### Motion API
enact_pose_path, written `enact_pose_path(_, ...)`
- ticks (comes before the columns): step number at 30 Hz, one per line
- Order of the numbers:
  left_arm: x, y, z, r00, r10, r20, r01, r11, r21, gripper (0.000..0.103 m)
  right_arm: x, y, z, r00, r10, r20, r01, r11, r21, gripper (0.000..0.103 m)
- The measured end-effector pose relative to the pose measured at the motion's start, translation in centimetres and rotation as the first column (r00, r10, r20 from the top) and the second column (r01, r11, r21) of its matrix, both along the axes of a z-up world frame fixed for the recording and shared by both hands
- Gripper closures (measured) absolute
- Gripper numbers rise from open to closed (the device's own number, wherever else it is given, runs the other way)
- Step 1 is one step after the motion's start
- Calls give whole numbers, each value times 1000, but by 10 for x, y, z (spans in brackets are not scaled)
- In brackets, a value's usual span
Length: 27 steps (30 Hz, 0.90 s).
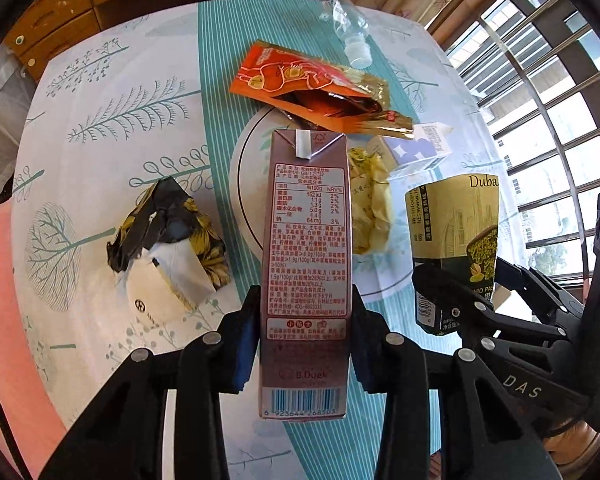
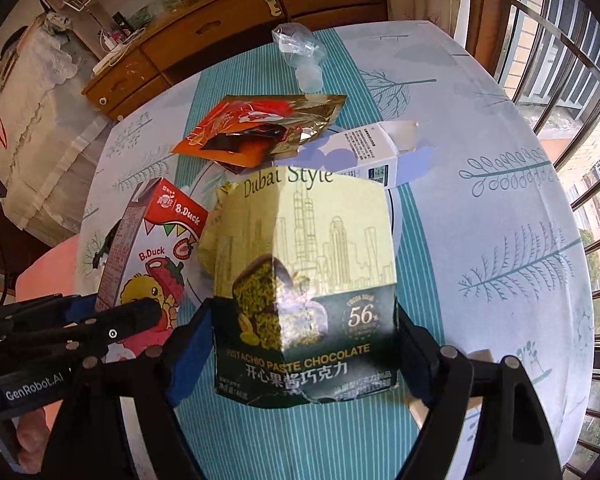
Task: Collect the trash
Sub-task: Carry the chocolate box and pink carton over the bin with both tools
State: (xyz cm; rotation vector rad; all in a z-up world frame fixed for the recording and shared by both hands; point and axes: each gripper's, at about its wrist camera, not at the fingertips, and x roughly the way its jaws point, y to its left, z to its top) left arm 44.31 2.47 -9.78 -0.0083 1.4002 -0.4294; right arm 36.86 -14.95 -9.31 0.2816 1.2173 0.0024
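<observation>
One drink carton point(image 1: 306, 264) is pinched upright betw. both fingers of the left gripper point(image 1: 305, 344), lifted over the table point(image 1: 100, 152). One choc. box point(image 2: 306, 280) is clamped likewise in the right gripper point(image 2: 306, 356), just beside the carton. Beyond, 1 plate point(image 1: 244, 184) is seen w/ 1 yellow wrapper point(image 1: 370, 204) on it. Overlapping its far rim: 1 orange pouch point(image 1: 300, 84), 1 white-blue carton point(image 1: 416, 148). Further off: 1 clear bottle point(image 1: 346, 24). Left of plate, apart: 1 black-gold crumpled pack point(image 1: 172, 240).
</observation>
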Motion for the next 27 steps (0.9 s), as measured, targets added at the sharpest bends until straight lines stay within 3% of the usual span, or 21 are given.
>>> enact_pose_path(9,-35,7,39,998,16,62,-15,1000,-23,65,-28,-1,37,996,23,81,-26,999,43,21)
enact_pose_path(15,-78,5,70,991,40,130,-38,999,-15,65,-63,-9,62,990,54,128,-62,996,57,21)
enact_pose_path(22,-157,-11,103,969,121,215,-118,993,-29,65,-122,-25,84,975,140,174,-153,986,61,21)
enact_pose_path(27,-227,-28,109,952,187,243,-181,982,-48,65,-180,-40,93,955,222,196,-236,970,53,21)
